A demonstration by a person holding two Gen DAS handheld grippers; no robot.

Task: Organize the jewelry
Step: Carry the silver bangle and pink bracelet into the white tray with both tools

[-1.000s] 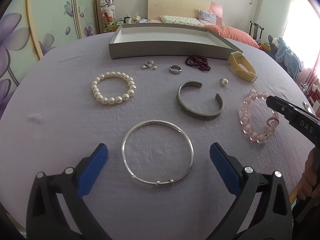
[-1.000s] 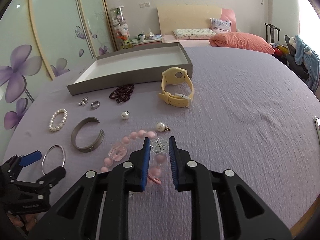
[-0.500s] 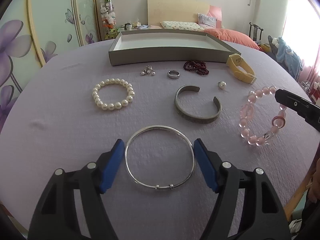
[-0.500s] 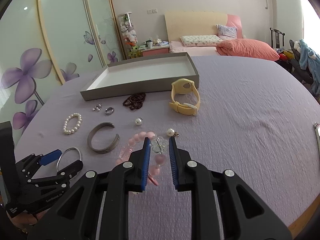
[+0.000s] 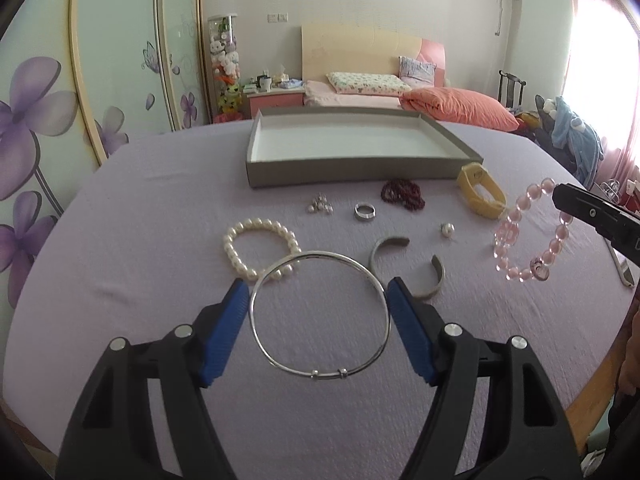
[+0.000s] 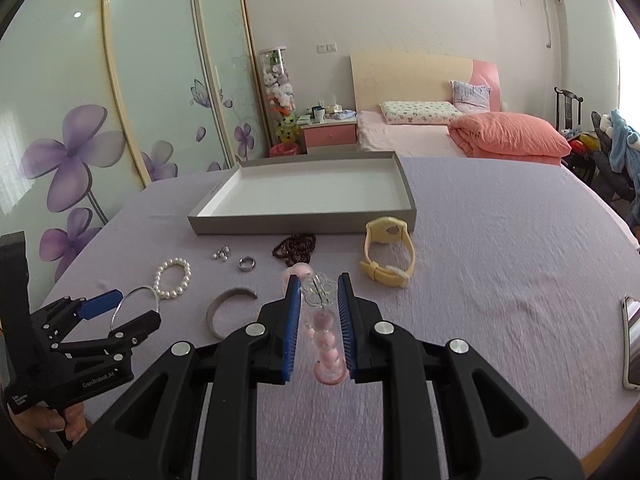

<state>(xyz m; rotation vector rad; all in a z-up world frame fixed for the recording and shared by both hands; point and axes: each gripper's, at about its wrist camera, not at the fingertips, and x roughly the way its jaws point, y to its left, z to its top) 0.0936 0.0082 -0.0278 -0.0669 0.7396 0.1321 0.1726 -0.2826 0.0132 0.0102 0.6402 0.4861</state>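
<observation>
My left gripper is shut on a thin silver bangle, one blue pad against each side, and holds it level above the lilac cloth. My right gripper is shut on a pink bead bracelet, which hangs between its pads clear of the table. From the left wrist view that bracelet dangles from the right gripper's tip. An empty grey tray with a white floor sits at the far side of the table.
On the cloth lie a pearl bracelet, a metal cuff, a ring, small earrings, a dark red bead strand, a pearl stud and a yellow watch. A phone lies near the right edge.
The left jaws closed on the silver bangle and lifted it off the cloth. The right gripper rose with the pink bracelet, which now hangs free.
</observation>
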